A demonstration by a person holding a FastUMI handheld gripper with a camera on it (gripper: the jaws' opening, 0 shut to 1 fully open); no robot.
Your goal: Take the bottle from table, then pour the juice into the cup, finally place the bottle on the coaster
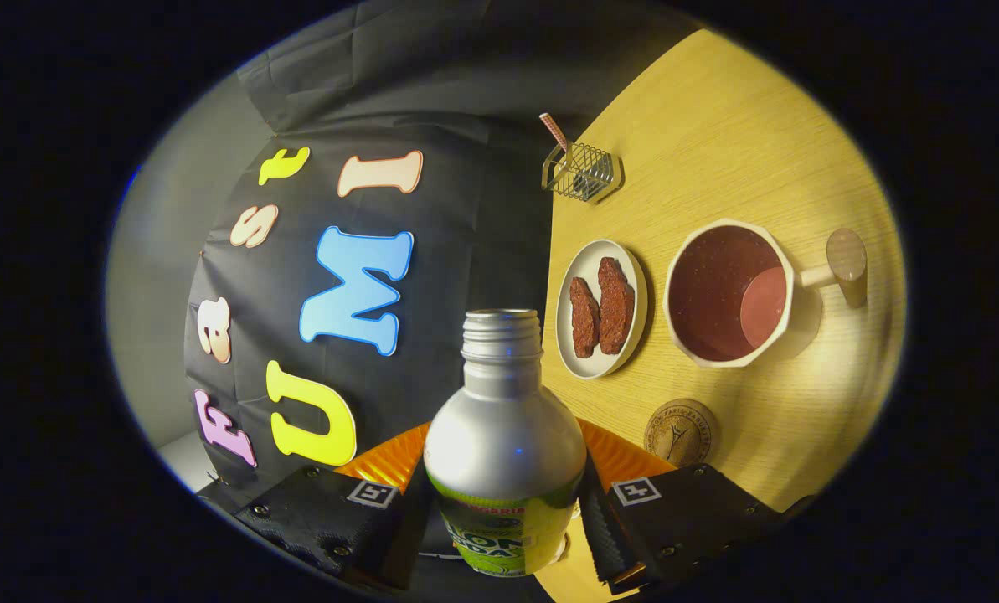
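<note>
Between the jaws, which pinch its sides, the silver bottle (503, 444) is held off the table (742, 134), long axis running straight ahead along the fingers, uncapped neck pointing away. Just beyond sits a plate (568, 289) carrying two brown slices, then the cup (729, 293) holding reddish liquid; the coaster (679, 433) lies nearer.

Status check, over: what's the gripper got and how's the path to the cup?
Gripper shut on bottle, cap off. Cup not yet reached. Plate sits between.
</note>
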